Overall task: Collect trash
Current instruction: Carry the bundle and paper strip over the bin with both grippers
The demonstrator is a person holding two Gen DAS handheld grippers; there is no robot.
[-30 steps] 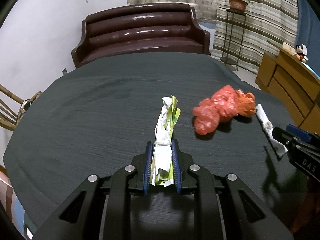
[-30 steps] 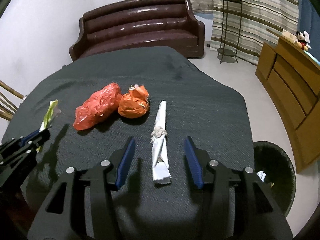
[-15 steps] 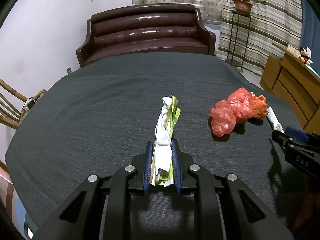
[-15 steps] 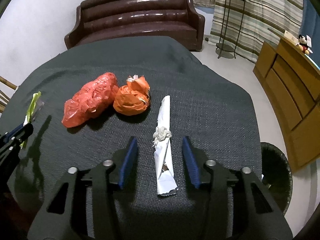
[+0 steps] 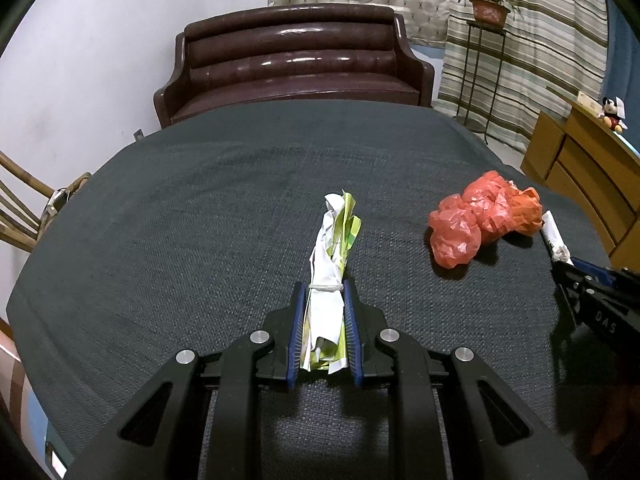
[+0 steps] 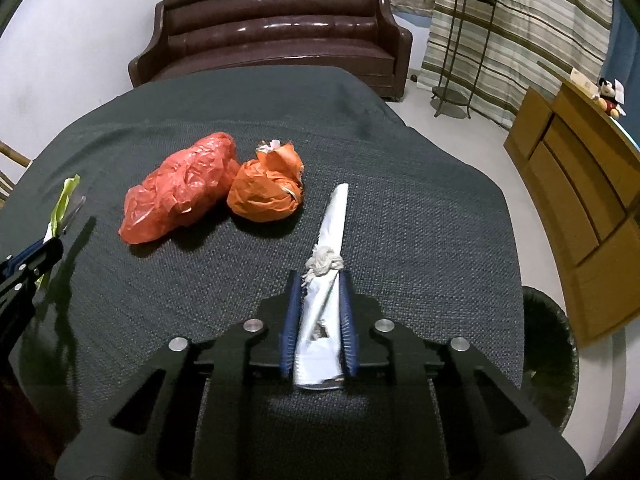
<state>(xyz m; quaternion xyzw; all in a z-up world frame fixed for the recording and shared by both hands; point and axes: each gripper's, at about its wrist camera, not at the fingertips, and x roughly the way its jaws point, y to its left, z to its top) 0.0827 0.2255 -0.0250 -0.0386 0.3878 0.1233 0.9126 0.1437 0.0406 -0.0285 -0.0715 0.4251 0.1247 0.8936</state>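
A green-and-white paper bundle (image 5: 330, 264), bound with a rubber band, lies lengthwise between the blue pads of my left gripper (image 5: 324, 288), which is shut on it. My right gripper (image 6: 319, 280) is shut on a white rolled paper tied with string (image 6: 330, 240). The left gripper (image 6: 28, 264) and its bundle (image 6: 64, 204) show at the left edge of the right wrist view. A red plastic bag (image 6: 180, 192) and an orange crumpled bag (image 6: 266, 190) lie side by side on the dark grey tablecloth (image 6: 420, 208).
A dark round bin (image 6: 548, 352) stands on the floor by the table's right edge. A brown sofa (image 5: 296, 60) sits beyond the table. A wooden cabinet (image 6: 580, 184) and a plant stand (image 6: 464, 48) are to the right, a chair (image 5: 20, 216) at the left.
My right gripper's jaws have closed from wide apart onto the white rolled paper. The left gripper kept its hold on the green-and-white bundle, with its view shifted slightly.
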